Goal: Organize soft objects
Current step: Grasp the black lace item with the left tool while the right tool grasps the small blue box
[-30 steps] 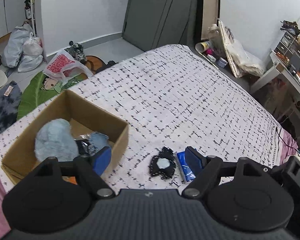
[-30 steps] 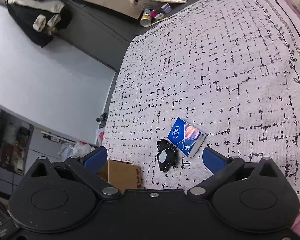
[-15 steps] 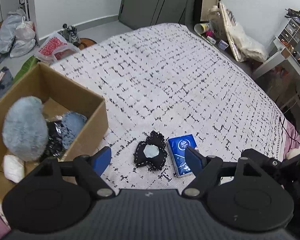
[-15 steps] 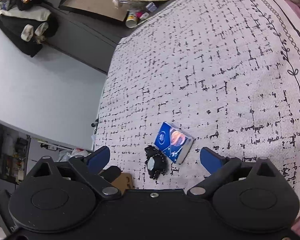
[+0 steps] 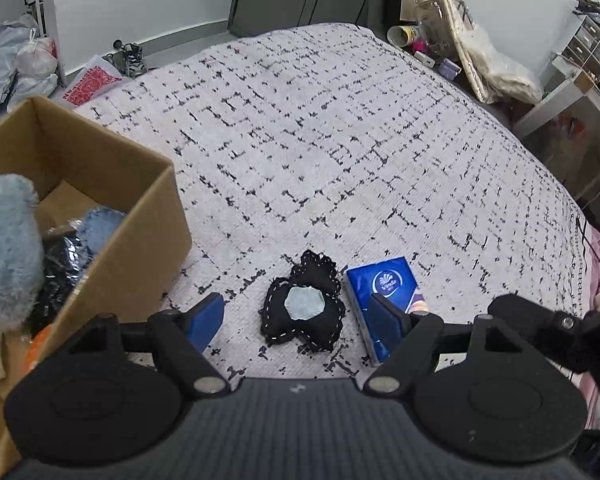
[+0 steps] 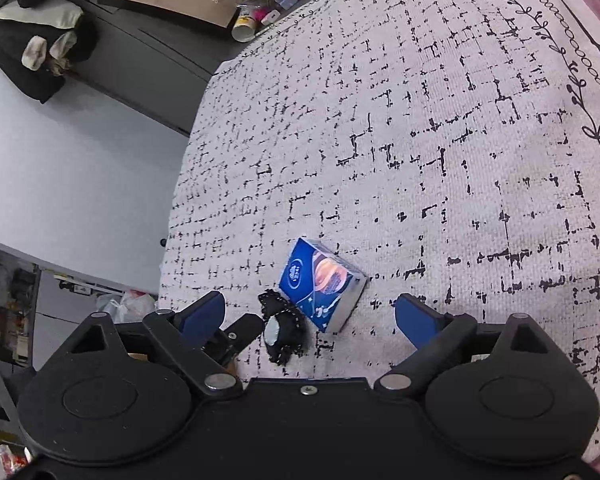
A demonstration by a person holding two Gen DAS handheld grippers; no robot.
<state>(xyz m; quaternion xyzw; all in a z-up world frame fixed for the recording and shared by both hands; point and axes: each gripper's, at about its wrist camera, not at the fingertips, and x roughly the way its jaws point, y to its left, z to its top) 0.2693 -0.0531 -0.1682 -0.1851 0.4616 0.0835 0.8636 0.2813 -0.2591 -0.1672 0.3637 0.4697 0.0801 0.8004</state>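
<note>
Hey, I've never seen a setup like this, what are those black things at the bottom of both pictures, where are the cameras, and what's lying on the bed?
Those black shapes are two hand-held claws, one in each of a person's hands; there is no robot arm. Each claw carries a wide-angle camera looking forward along its two blue-tipped fingers, so each picture is that claw's own view.

The left claw is open, its fingers on either side of a black frilly soft piece with a pale centre. Beside that lies a blue tissue pack. Both rest on the patterned bedspread. To the left stands an open cardboard box already holding a fluffy blue-grey toy and other soft things.

The right claw is also open and looks at the same two items from another side. Neither claw holds anything.
</note>
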